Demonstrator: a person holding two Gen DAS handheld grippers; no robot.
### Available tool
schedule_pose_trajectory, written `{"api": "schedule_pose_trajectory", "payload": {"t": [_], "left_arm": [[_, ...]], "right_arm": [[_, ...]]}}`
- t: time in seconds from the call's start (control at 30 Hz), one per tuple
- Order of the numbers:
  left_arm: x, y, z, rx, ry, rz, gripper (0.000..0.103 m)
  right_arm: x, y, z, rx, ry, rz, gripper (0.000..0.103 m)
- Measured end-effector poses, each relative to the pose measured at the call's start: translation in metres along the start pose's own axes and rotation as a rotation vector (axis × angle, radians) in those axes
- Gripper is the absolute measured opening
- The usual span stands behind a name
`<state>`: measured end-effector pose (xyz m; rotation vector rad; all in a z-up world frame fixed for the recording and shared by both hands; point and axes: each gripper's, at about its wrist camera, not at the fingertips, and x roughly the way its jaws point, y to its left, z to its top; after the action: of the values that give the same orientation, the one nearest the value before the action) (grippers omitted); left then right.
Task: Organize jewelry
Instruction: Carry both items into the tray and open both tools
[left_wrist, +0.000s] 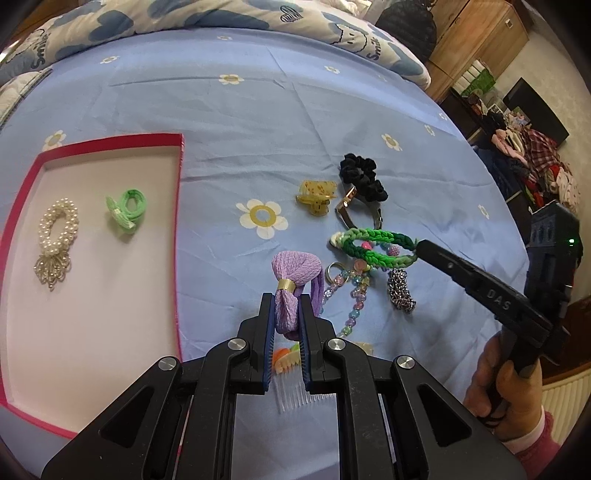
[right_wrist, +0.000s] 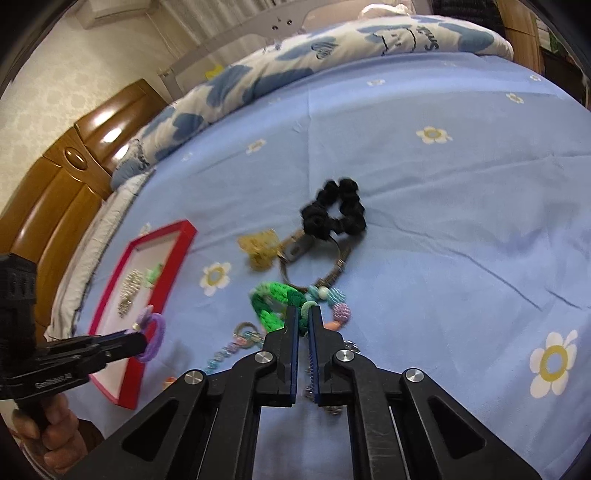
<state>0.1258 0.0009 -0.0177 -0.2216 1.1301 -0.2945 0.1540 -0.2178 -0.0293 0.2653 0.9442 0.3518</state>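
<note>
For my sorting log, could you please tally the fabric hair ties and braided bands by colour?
Green: 2 (green hair tie in the tray, green braided band)
Purple: 1 (purple hair tie)
Black: 1 (black scrunchie)
Total: 4

Both views are evenly and softly lit, with only faint shadows cast on the bed sheet (left_wrist: 258, 122). Strong fisheye bending and dark vignetted corners are seen. Glare is caught on the wooden headboard (right_wrist: 107, 129). The right wrist view is slightly motion-blurred.
</note>
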Motion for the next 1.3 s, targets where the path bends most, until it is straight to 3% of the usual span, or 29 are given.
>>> {"api": "schedule_pose_trajectory", "payload": {"t": [0.33,0.77,1.13,1.3], "left_arm": [[-0.026,0.026,-0.006,-0.062,-0.048,0.021,0.010],[-0.060,0.088,-0.013,-0.194,-0.117,0.086,0.010],[-0.068,0.149,-0.018,-0.314,-0.136,0.149,0.010],[-0.058,0.172,-0.016,-0.349,-0.121,0.178,0.010]], "right_arm": [[-0.014,0.044,0.013,-0.053,-0.046,0.088,0.004],[0.003,0.111,0.022,-0.127,-0.029,0.205,0.004],[0.038,0.175,0.029,-0.164,0.004,0.323,0.004],[0.072,0.194,0.022,-0.178,0.049,0.329,0.004]]}}
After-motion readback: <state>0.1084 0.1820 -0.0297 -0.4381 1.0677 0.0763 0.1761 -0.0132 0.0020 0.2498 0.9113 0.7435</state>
